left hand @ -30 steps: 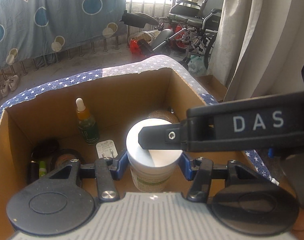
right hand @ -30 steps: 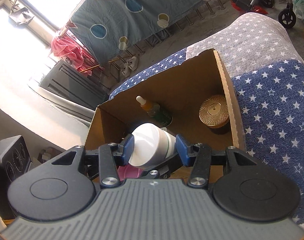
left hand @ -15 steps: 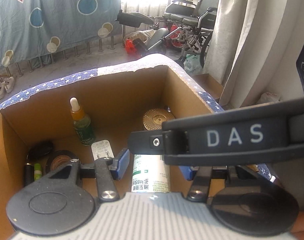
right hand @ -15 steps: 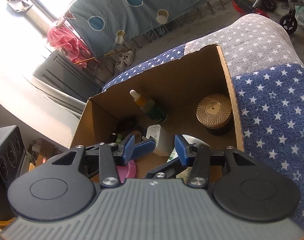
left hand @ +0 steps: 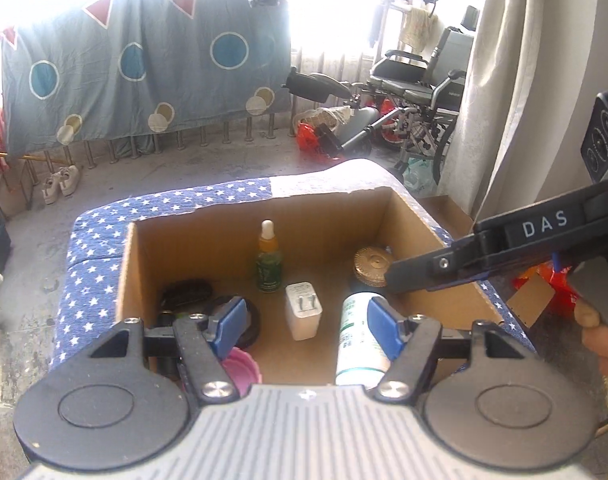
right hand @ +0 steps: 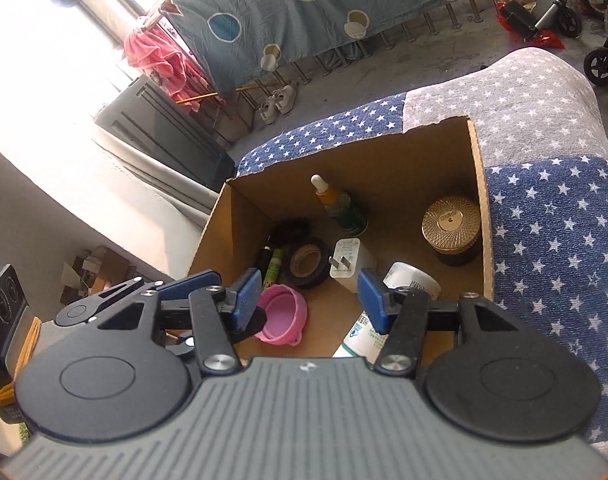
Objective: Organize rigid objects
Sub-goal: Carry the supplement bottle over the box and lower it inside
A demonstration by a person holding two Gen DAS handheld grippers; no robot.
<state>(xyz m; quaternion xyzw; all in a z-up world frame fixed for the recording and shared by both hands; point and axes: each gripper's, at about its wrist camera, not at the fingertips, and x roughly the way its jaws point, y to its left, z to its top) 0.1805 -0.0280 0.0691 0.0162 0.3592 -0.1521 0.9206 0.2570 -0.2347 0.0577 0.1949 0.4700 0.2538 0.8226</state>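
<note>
White green-labelled plastic bottle (left hand: 357, 338) lies in the brown cardboard box (left hand: 431, 280), probably resting on its floor. Left gripper (left hand: 304, 320) and right gripper (right hand: 309, 294) just opened, both empty above the box, since bottle is released.

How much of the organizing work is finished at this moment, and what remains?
Done: the white bottle lies inside the cardboard box, beside the charger, dropper bottle and gold-lidded jar. In hand: nothing; left claw and right claw have just been opening and are empty. Left: no other item waiting is visible.
</note>
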